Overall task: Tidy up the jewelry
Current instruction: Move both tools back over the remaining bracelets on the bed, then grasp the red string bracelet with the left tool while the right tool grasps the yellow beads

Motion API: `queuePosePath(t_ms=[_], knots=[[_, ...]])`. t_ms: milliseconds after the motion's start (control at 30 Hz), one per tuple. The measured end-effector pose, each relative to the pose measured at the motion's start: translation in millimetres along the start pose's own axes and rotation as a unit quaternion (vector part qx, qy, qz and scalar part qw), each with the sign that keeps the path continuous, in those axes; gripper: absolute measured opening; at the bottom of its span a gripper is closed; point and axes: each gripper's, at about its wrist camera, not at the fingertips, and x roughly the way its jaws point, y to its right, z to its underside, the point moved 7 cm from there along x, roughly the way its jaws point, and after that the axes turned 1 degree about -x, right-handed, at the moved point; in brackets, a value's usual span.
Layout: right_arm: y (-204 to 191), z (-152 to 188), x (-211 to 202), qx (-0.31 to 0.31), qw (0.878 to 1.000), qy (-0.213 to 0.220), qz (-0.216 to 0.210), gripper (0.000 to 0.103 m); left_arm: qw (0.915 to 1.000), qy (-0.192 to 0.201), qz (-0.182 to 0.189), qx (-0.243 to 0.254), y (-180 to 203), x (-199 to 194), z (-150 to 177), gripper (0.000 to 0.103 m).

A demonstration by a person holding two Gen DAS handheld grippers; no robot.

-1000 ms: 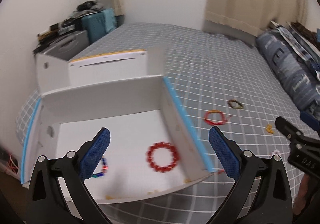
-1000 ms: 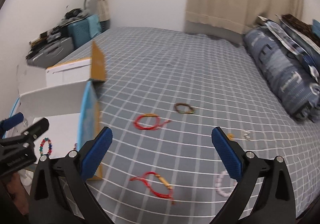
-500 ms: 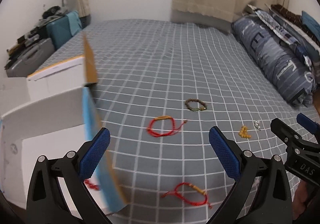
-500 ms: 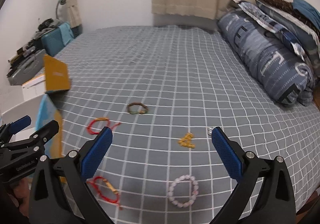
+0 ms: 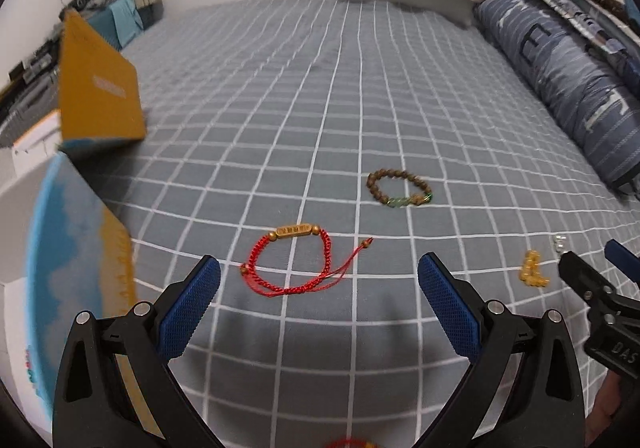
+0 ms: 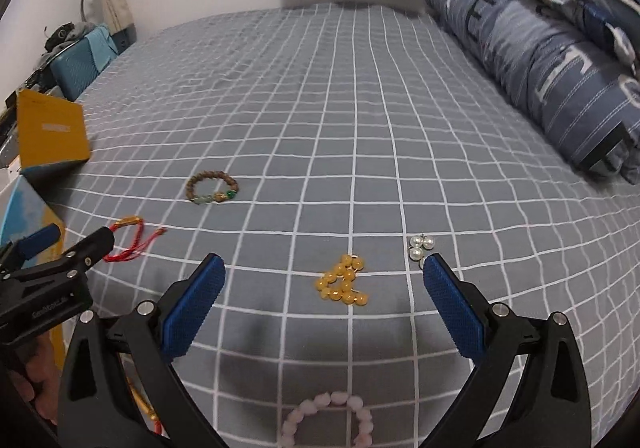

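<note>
Grippers are both hovering released over the bed. Left gripper point(image 5: 318, 300) is facing the red bracelet point(image 5: 294, 262), lying just ahead between its fingers, gold bar crosswise at the far side. Right gripper point(image 6: 324, 300) is framing the yellow beads point(image 6: 344, 282) likewise. Farther ahead, the brown bracelet point(image 5: 400, 188) is waiting; left looks nearer.

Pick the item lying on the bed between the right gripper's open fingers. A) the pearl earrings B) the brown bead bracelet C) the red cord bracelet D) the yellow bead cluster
D: in the right wrist view the yellow bead cluster lies centred on the bed between the right gripper fingers.
</note>
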Motion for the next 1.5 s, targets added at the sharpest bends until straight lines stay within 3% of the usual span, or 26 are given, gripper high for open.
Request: queuePosePath(t_ms=[167, 567, 733, 867, 1000, 1133, 1300, 1367, 1500], knots=[[3, 3, 25, 0.001, 1.0, -0.018, -0.004, 0.093, 0.9997, -0.019, -0.012, 0.002, -4, 28, 3, 0.097], [-1, 17, 66, 0.0, 0.997, -0.069, -0.015, 0.066, 0.9989, -0.04, -0.01, -0.021, -18, 62, 6, 0.097], [1, 24, 76, 0.004, 0.996, -0.086, -0.012, 0.055, 0.9982, -0.053, -0.01, -0.027, -21, 71, 11, 0.092], [3, 24, 76, 0.009, 0.996, -0.087, -0.009, 0.038, 0.9981, -0.052, -0.011, -0.031, -22, 69, 12, 0.075], [3, 24, 76, 0.01, 0.996, -0.088, -0.006, 0.019, 0.9981, -0.056, -0.01, -0.024, -23, 65, 14, 0.042], [4, 24, 76, 0.013, 0.996, -0.085, -0.005, 0.018, 0.9981, -0.057, -0.006, -0.025, -22, 61, 14, 0.017], [5, 21, 71, 0.018, 0.997, -0.078, -0.005, 0.018, 0.9984, -0.052, 0.0, -0.02, -21, 56, 14, 0.014], [5, 20, 66, 0.019, 0.997, -0.073, -0.007, 0.009, 0.9984, -0.052, 0.009, -0.021, -20, 53, 14, 0.014], [1, 18, 60, 0.015, 0.998, -0.065, -0.008, 0.009, 0.9987, -0.046, 0.01, -0.018, -18, 46, 13, 0.014]])
